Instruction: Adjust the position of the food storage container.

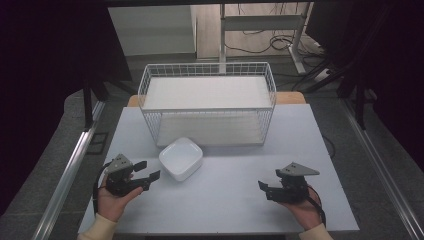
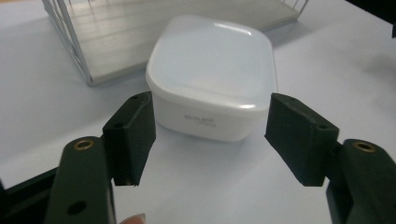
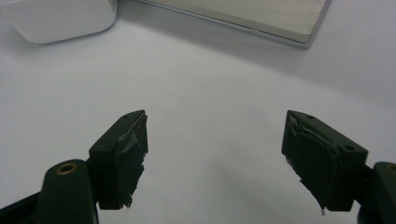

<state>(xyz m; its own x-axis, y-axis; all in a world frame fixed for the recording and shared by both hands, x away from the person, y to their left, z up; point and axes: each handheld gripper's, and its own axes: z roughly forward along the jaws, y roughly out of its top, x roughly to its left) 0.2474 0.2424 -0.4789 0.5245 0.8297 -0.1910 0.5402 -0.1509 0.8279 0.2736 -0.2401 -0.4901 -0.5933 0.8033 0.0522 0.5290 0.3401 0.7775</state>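
We see a white container (image 1: 181, 158), square with rounded corners, its plastic smooth and slightly translucent, with a faint small print on the side wall in the left gripper view (image 2: 212, 77). It sits on the pale matte table (image 1: 225, 200), just in front of the white wire basket (image 1: 207, 102), whose thin grid walls rise around flat white shelves.

The left gripper (image 1: 147, 172) lies just beside the container and points at it; we find its blocky black jaws spread wide, either side of the near wall, with nothing pressed between them. The right gripper (image 1: 263, 189) rests well apart on the bare table, its jaws also wide apart and empty, their pads (image 3: 128, 149) frayed and ragged at the edges.
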